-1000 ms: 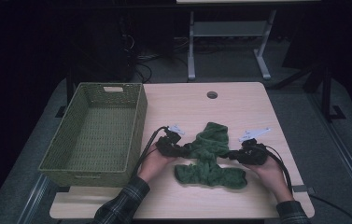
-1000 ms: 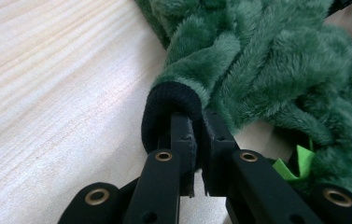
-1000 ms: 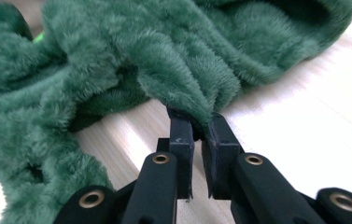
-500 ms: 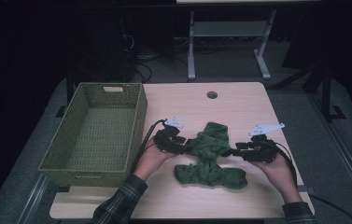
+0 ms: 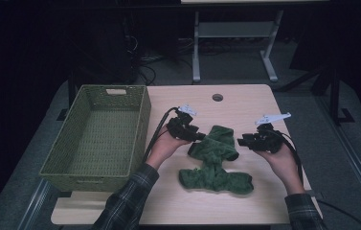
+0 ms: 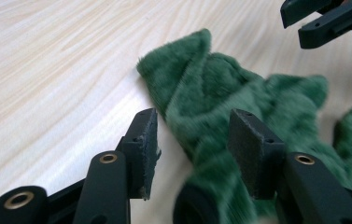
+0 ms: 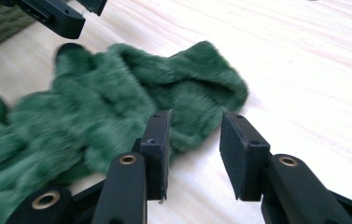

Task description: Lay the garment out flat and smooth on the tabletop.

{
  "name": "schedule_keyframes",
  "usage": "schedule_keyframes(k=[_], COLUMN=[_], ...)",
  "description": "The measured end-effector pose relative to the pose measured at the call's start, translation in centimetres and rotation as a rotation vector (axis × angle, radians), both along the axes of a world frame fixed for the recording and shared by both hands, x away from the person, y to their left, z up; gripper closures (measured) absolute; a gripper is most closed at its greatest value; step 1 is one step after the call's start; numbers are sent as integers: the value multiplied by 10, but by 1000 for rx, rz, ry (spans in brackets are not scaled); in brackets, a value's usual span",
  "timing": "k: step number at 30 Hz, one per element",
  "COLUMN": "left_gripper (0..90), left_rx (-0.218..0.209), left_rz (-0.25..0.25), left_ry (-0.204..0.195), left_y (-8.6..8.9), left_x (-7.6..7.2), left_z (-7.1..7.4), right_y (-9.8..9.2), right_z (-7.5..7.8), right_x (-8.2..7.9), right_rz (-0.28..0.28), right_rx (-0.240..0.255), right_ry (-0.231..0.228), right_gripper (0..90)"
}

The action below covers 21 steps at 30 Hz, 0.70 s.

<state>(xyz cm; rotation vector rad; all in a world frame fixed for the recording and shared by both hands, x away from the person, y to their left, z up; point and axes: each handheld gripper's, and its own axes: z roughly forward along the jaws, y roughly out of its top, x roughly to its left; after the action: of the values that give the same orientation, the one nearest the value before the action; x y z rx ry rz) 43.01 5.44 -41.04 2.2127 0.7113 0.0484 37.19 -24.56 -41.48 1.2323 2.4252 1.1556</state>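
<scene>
A: Item one: green fleece cloth, plush, crumpled. It lies on the bare wood of the bench, right of the green woven basket and apart from it, between the two hands.

B: Left gripper?

A: Released. Its jaws have just been opening, then narrowing slightly; in the left gripper view the cloth's near edge sits in the gap, and the pads do not press it. In the high view it hovers at the cloth's upper left edge.

B: Right gripper?

A: Also released, jaws likewise just opened and then eased in a little. In the right gripper view the pads stand apart over bare wood, with the cloth's rounded fold just ahead and to one side. Nothing is held.

B: The step in hand, by your reading?

A: Probably re-gripping the cloth to fold it or carry it to the basket. To do it well, I would take opposite edges, each gripper closing on a single clean layer rather than a bunched lump, and lift both sides level so the pile does not slip or drag.

B: Entries unclear?

A: The cloth's true outline: the folds hide corners and hems, so towel or garment cannot be told. Its underside is hidden. The lower part is blurred in both gripper views. The basket's near wall covers part of its floor. The room beyond the bench is dark.
</scene>
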Motion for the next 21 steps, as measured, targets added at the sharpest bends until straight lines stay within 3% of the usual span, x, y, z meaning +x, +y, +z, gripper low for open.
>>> schedule_keyframes(k=[4,9,12,14,21], left_gripper=[524,523,523,523,552], left_rx=[10,46,95,105,161], left_rz=[2,-13,-50,-53,-61], left_ry=[11,37,57,71,67], left_y=[-14,-32,-36,-38,-37], left_x=[14,23,24,23,20], left_z=[-7,-21,-28,-33,-40], right_y=[5,12,16,19,30], right_z=[-4,-24,-33,-38,-50], right_x=[14,27,28,29,29], right_rz=[-23,-56,-63,-56,-46], right_rx=[0,-11,-19,-31,-71], right_ry=[-1,30,55,65,84], right_gripper=[628,629,618,613,622])
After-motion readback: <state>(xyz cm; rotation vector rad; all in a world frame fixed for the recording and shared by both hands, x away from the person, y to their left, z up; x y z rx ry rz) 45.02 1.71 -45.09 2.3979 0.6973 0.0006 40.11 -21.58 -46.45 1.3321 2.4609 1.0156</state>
